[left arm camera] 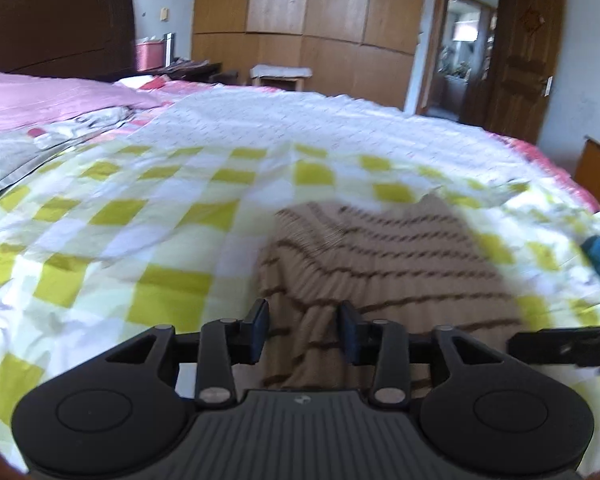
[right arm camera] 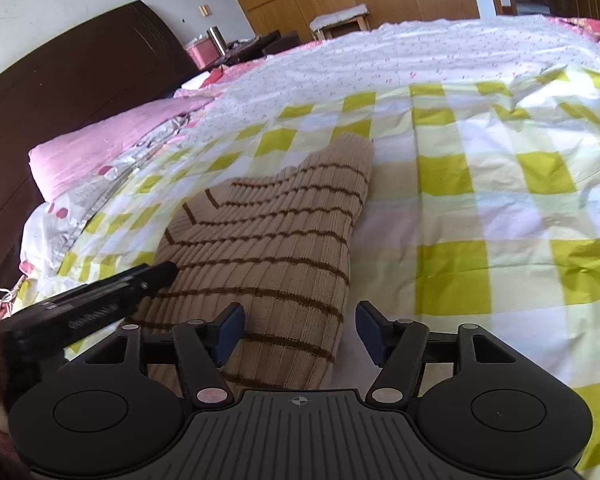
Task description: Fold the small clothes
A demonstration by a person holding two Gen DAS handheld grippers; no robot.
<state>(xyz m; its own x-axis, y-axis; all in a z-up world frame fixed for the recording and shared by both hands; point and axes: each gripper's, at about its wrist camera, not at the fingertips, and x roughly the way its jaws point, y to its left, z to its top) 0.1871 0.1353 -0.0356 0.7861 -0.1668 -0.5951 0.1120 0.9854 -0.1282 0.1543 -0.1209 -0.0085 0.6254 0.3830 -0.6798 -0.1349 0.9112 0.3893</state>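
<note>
the striped knit [right arm camera: 268,240] lies flat on the checked sheet [right arm camera: 500,208] of the bed, near edge just under both grippers. left gripper [left arm camera: 304,330] and right gripper [right arm camera: 300,332] have their jaws parted, gripping nothing. the knit looks soft, light and limp, likely to sag; best pinched at the near corners or hem.

Each camera sits just behind its own claw, looking forward and down over the bed [left arm camera: 100,216] from close above. Both views share the striped beige garment [left arm camera: 380,264] [right arm camera: 276,232] and the checked sheet [right arm camera: 500,184] — and face the headboard [right arm camera: 80,80] and wardrobe [left arm camera: 312,12] beyond.
</note>
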